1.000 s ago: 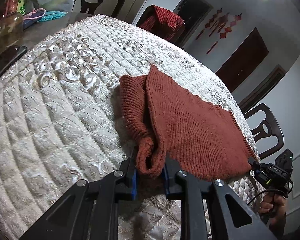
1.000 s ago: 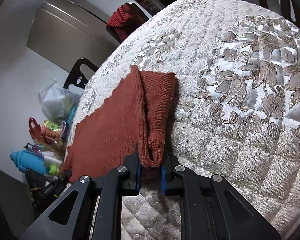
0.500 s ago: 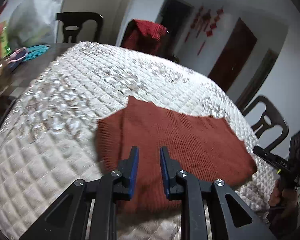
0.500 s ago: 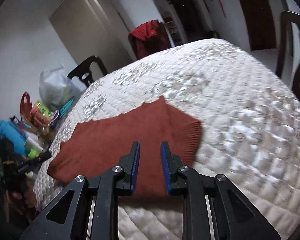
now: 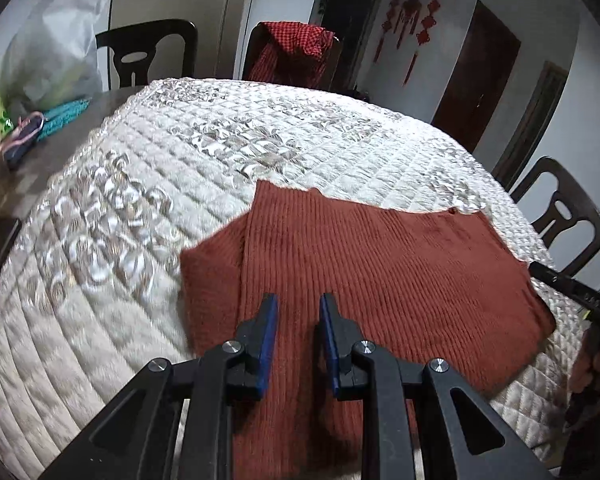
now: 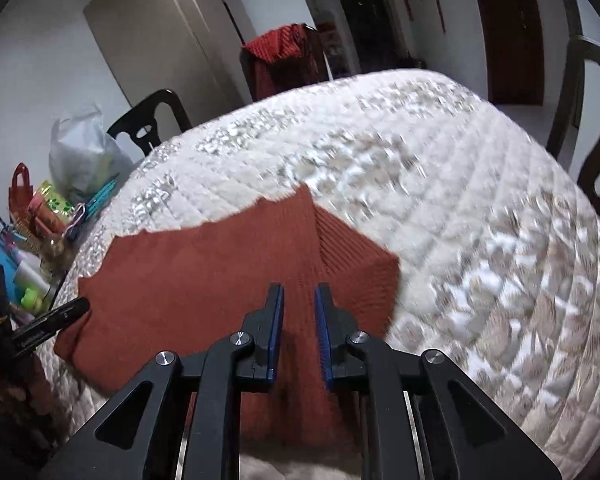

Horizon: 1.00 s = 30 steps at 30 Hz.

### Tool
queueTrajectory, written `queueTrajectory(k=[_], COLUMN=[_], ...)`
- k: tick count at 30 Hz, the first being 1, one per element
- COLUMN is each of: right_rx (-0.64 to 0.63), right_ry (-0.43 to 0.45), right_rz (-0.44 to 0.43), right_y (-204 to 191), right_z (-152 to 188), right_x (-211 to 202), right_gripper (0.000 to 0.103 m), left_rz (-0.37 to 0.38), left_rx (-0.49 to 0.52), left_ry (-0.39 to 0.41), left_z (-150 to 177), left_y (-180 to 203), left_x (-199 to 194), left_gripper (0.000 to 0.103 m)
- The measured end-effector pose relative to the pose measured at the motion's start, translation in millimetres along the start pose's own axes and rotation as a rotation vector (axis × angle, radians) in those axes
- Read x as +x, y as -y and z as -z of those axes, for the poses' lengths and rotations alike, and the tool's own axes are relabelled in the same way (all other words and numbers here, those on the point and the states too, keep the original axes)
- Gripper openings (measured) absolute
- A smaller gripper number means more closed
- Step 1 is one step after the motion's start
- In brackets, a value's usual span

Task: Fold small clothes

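Hovering both grippers over the rust knit sweater (image 5: 380,272), which lies flat on the quilted table cover (image 5: 140,208). Left gripper (image 5: 299,312): narrow gap, nothing between the pads. Right gripper (image 6: 299,304): jaws just closing, also empty.

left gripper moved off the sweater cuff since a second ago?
Yes. The left gripper has let go of the rust sweater and pulled back toward the quilt's near edge; the sweater lies flat, nothing between the jaws.
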State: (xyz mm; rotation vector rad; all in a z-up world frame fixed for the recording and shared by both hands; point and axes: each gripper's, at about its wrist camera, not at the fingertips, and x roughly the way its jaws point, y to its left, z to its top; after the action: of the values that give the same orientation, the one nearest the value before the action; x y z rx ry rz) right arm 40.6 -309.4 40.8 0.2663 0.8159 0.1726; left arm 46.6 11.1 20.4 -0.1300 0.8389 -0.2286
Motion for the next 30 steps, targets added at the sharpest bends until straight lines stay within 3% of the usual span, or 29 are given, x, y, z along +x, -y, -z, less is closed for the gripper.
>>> queueTrajectory(k=[6, 23, 30], right_rx=[-0.002, 0.032, 0.003], right_ry=[-0.054, -0.048, 0.009], right_rz=[0.075, 0.067, 0.081], right_y=[5.4, 13.2, 3.2], right_z=[-4.4, -4.1, -7.9], right_x=[27.0, 21.8, -0.7], right_gripper=[0.015, 0.016, 0.017], left_rz=[-0.063, -0.109, -0.132], left_rx=[0.025, 0.066, 0.078], left_ry=[-0.007, 0.011, 0.040], left_z=[-2.7, -0.8, -3.9], left_y=[0.8, 9.0, 11.4], left_x=[13.4, 13.8, 0.9], left_gripper=[0.024, 0.026, 0.030])
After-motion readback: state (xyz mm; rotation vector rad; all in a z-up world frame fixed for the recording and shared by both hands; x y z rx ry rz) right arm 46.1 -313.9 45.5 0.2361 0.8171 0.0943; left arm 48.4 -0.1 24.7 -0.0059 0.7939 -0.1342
